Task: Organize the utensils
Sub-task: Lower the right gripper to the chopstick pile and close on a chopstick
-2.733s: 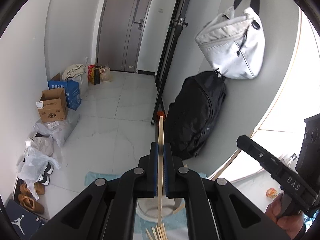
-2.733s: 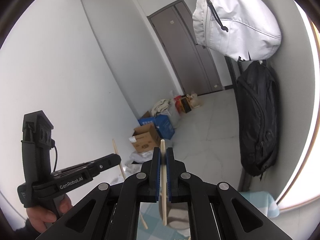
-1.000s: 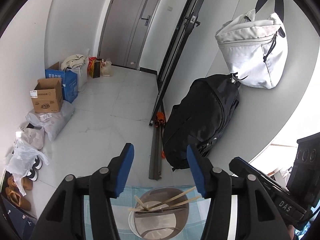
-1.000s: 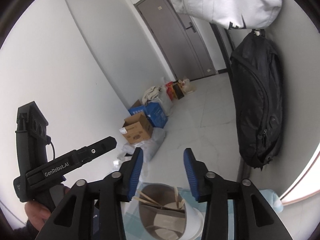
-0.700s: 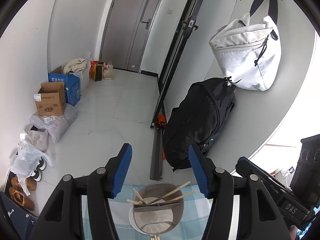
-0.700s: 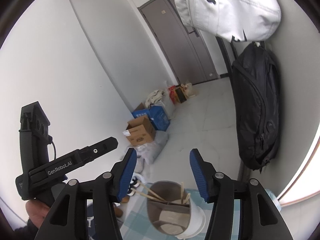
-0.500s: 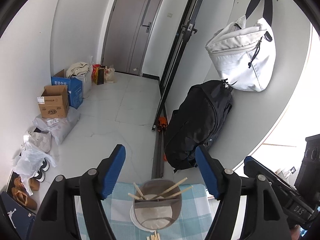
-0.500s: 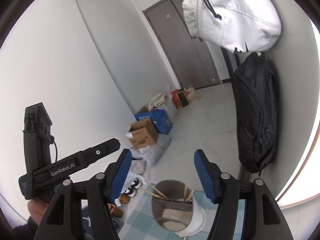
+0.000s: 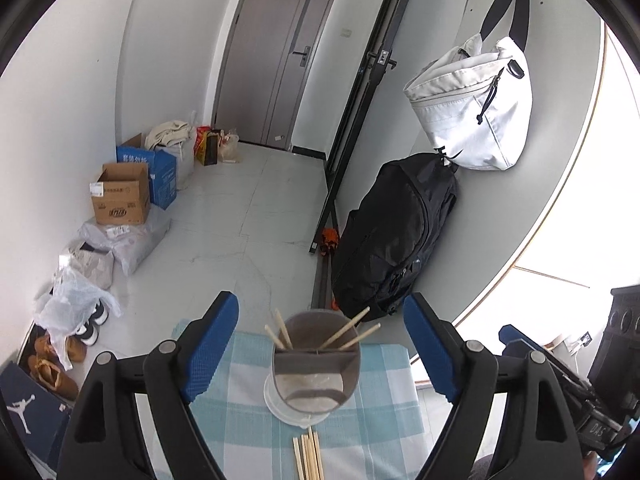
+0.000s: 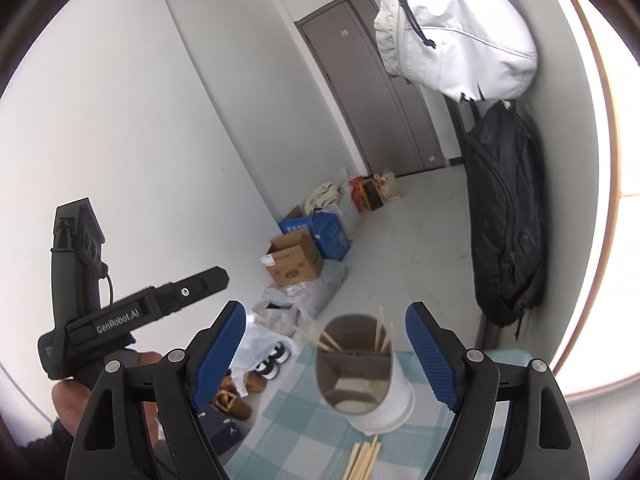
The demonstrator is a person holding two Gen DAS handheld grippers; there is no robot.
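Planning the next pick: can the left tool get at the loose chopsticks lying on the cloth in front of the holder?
Probably yes. The left tool is open and empty, and the loose chopsticks lie bare on the checked cloth just short of the holder, with nothing over them. It would need to dip down.

- One utensil holder (image 9: 316,364), grey, divided
- Four chopsticks (image 9: 344,330) standing in the holder
- One bundle of loose chopsticks (image 9: 308,456), count unclear
- Two hanging bags (image 9: 472,108)

The left gripper (image 9: 320,344) and right gripper (image 10: 324,354) point slightly downward, side by side; their jaws have just been opening, empty. A hand (image 10: 76,396) holds the left one.
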